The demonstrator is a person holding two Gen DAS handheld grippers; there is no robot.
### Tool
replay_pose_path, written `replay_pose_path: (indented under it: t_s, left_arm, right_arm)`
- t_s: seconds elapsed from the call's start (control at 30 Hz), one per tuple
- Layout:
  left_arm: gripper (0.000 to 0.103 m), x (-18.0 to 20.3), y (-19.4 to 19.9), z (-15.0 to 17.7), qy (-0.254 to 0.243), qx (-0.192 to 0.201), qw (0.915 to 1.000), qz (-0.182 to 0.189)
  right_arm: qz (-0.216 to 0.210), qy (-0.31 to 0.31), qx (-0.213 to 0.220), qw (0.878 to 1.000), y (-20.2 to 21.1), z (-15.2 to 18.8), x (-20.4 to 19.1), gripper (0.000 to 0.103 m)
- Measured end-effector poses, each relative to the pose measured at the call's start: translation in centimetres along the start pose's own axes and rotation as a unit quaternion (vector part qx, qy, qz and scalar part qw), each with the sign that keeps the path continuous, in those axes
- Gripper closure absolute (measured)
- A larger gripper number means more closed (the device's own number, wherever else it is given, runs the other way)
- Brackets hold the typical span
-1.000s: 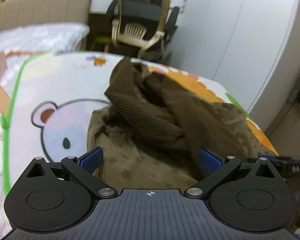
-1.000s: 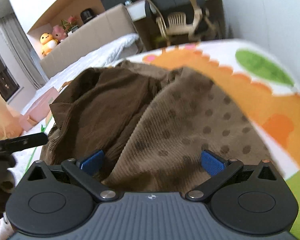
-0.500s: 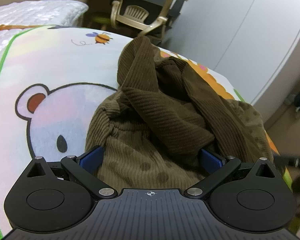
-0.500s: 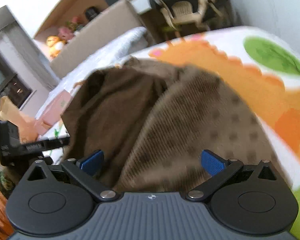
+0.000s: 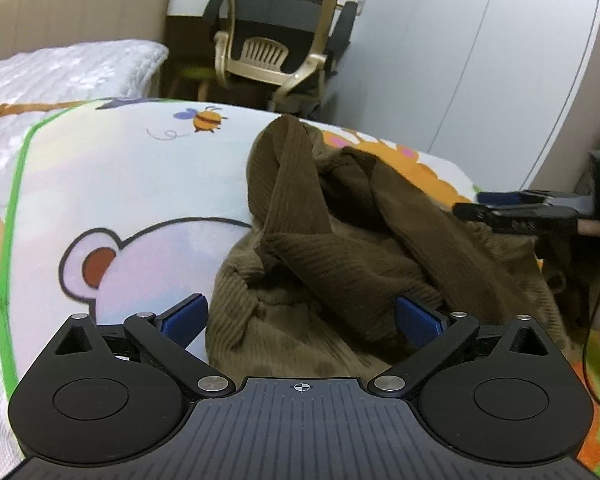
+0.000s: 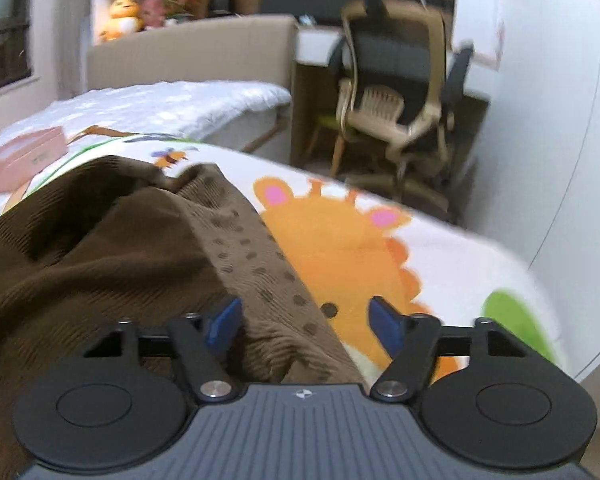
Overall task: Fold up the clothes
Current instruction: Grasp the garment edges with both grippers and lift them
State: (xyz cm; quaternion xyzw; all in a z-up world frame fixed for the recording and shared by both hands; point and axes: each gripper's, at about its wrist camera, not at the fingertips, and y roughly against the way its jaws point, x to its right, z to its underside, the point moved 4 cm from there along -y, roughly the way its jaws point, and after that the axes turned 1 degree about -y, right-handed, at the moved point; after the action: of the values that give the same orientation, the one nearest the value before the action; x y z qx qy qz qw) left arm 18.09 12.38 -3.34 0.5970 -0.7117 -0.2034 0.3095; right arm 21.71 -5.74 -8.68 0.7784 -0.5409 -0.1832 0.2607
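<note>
A crumpled brown corduroy garment (image 5: pixel 340 264) lies heaped on a cartoon-printed play mat (image 5: pixel 140 184) that covers the bed, its dotted lighter panel (image 6: pixel 260 264) turned up along the right side and darker ribbed folds piled over the middle. The left claw (image 5: pixel 300 314) stands wide, its blue pads straddling the near end of the heap without pinching anything; the right claw (image 6: pixel 302 320) is also parted, though less widely, with its left pad against the dotted cloth and its right pad over the orange animal print of the mat. The fabric looks soft, limp and fairly thick, so it should drape and bunch rather than hold a shape, and it is probably light enough for one claw to lift. A sensible hold would be on a single hem or seam edge, such as the dotted border at the right, not on the tangled ridge where several layers could be caught at once. A pink box (image 6: pixel 24 156) sits on the bed off to the left, well apart from the garment, and an office chair (image 5: pixel 276 36) stands beyond the mat; neither blocks the work. The garment's own twisted folds seem the main hindrance.
</note>
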Motion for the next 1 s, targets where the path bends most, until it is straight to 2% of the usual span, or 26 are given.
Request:
replay_pose_path:
  t_s: [0.03,0.1,0.2,0.27,0.33,0.47,0.57,0.7,0.77,0.8,0.83,0.87,0.9,0.97,1.0]
  left_arm:
    - [0.002,0.0,-0.5,0.0,-0.002,-0.004,1.0,0.002]
    - [0.003,0.1,-1.3,0.0,-0.009,-0.008,0.9999,0.007]
    - [0.016,0.5,-1.6,0.2,-0.024,-0.005,0.9996,0.009]
    - [0.029,0.8,-0.8,0.5,-0.046,0.0,0.9987,0.019]
    - [0.046,1.1,0.1,0.9,-0.061,0.004,0.9978,0.025]
    - [0.051,2.3,2.8,3.5,-0.078,-0.015,0.9954,0.054]
    - [0.051,3.4,5.2,6.1,-0.089,-0.034,0.9919,0.084]
    - [0.042,4.3,8.7,8.5,-0.094,-0.045,0.9882,0.112]
    - [0.033,4.4,10.6,8.2,-0.09,-0.028,0.9885,0.119]
    - [0.024,4.4,11.5,7.9,-0.087,-0.016,0.9887,0.121]
    - [0.015,4.4,12.2,7.3,-0.083,-0.002,0.989,0.122]
    - [0.014,4.3,12.8,6.6,-0.078,0.013,0.9896,0.12]
    - [0.014,4.5,13.2,6.2,-0.073,0.023,0.9899,0.119]
    - [0.014,5.3,13.8,5.6,-0.066,0.03,0.9889,0.13]
    - [0.014,6.1,13.9,5.7,-0.07,0.022,0.9863,0.148]
  right_arm:
    - [-0.006,-0.012,-0.006,1.0,-0.4,0.3,0.1,0.052]
    - [-0.019,-0.036,-0.018,0.999,-1.1,1.0,0.3,0.056]
    - [-0.037,-0.062,-0.029,0.997,-1.1,1.9,0.4,0.064]
    - [-0.047,-0.067,-0.034,0.996,0.0,2.7,0.1,0.067]
    - [-0.049,-0.06,-0.035,0.996,1.4,3.7,-0.6,0.068]
    - [-0.062,-0.062,-0.042,0.995,5.6,6.9,-1.6,0.07]
    - [-0.068,-0.057,-0.048,0.995,9.4,9.7,-2.2,0.07]
    - [-0.059,-0.046,-0.054,0.996,14.3,12.7,-2.4,0.07]
    - [-0.041,-0.039,-0.052,0.997,16.3,13.1,-2.5,0.069]
    - [-0.036,-0.035,-0.044,0.998,17.3,13.0,-2.6,0.069]
    - [-0.036,-0.033,-0.034,0.998,18.3,12.6,-2.6,0.064]
    - [-0.041,-0.032,-0.022,0.998,19.4,12.3,-2.7,0.055]
    - [-0.052,-0.035,-0.008,0.998,20.6,12.1,-2.9,0.051]
    - [-0.073,-0.04,0.018,0.996,22.8,11.5,-3.4,0.05]
    - [-0.08,-0.039,0.026,0.996,23.5,11.4,-3.7,0.05]
